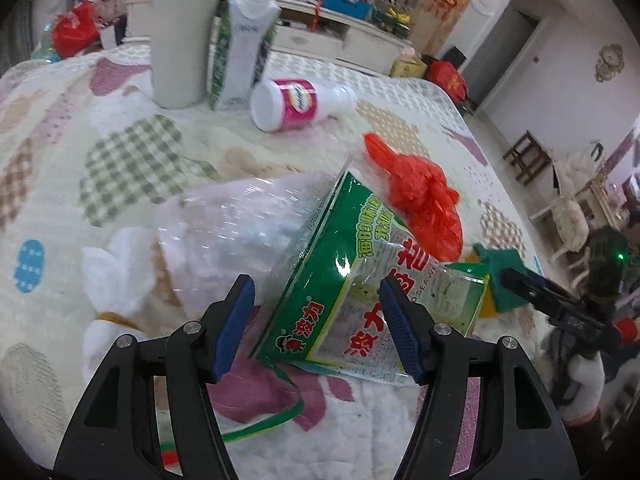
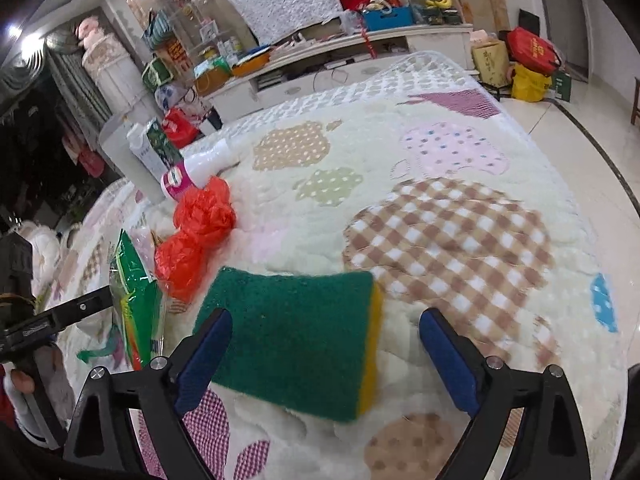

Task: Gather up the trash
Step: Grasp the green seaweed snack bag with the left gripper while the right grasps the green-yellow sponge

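On the quilted bedspread (image 2: 460, 160), left to right: a white cylindrical bin (image 1: 182, 40) and one green-and-white carton (image 1: 240, 44) stand upright side by side at the far edge; one white bottle with a pink label (image 1: 296, 104) lies on its side just beside them. Nearer lie one clear plastic bag (image 1: 232, 228), one green snack wrapper (image 1: 360, 292) partly over it, one crumpled red plastic bag (image 1: 420, 200) touching the wrapper's far edge, and one green-and-yellow sponge (image 2: 296, 344) just to the right.

The left gripper (image 1: 316, 328) is spread wide, its blue pads (image 1: 236, 320) straddling the wrapper without visibly pinching it. The right gripper (image 2: 326, 356) is likewise spread, one pad at the sponge's left edge, the other clear of the yellow side.

Step in hand, as judged: seizing the wrapper and the sponge. The wrapper film looks slippery and thin; closing low, across a folded or doubled part, should hold better than nipping a single layer. The sponge will compress, so the right fingers should centre on it and close across its narrow width. Whether the bin is the trash's destination cannot be told.
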The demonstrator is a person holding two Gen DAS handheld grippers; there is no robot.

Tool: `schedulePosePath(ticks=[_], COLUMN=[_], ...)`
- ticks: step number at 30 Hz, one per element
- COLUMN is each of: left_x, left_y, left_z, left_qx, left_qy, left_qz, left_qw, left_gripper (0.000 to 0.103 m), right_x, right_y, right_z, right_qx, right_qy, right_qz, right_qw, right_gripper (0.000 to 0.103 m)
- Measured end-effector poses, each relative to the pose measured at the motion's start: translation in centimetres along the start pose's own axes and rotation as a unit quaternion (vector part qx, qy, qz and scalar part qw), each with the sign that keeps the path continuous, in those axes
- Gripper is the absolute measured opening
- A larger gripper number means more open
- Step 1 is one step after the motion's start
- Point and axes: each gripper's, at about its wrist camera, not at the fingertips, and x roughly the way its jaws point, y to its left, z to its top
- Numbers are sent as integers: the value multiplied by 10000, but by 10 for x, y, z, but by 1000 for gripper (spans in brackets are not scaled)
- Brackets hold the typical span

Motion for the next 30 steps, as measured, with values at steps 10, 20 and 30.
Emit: schedulePosePath(ticks=[10,20,30], left_x=[1,-19,-5], left_y=[-27,-46,-59], left_z=[-24,-37,-42], left_qx=[485,560,350], left_qy=[269,263,337], left_qz=[-97,-391,-688], left_qw=[9984,9973,9964], left_gripper=[11,6,60], right_x=[-24,-83,-92], right_y=[-2,-17,-71], right_z=[-12,-33,-53], right_qx=[-113,-133,865], right_qy=[-269,-692,-404], right_qz=[291,244,437], right_qw=[9992,9972,9945], right_gripper=[36,25,35])
